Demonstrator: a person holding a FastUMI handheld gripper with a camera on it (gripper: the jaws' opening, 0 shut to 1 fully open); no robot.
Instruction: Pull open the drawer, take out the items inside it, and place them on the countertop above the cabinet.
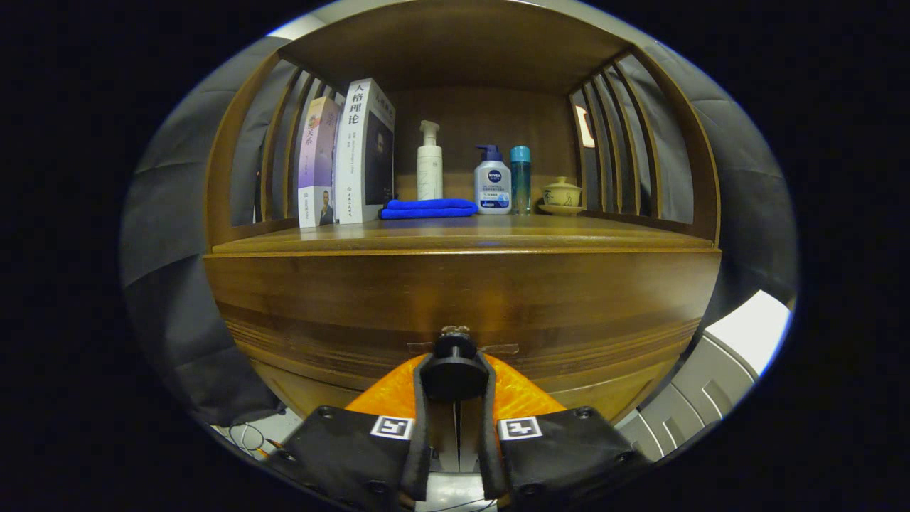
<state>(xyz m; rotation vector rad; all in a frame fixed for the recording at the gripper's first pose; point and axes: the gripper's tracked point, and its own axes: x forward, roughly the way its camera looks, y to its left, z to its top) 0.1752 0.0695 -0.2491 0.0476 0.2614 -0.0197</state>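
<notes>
A wooden cabinet fills the scene, its drawer front (455,299) closed and flush below the countertop (462,238). A round dark knob (455,363) sticks out of the drawer front at its lower middle. My gripper (455,377) is shut on that knob, one finger pressing each side of it. Nothing inside the drawer is visible.
On the countertop stand two books (352,156) at the left, a folded blue cloth (429,208), a white pump bottle (429,162), a blue-capped pump bottle (493,181), a slim teal bottle (520,178) and a lidded ceramic cup on a saucer (561,195). Slatted wooden sides enclose the shelf.
</notes>
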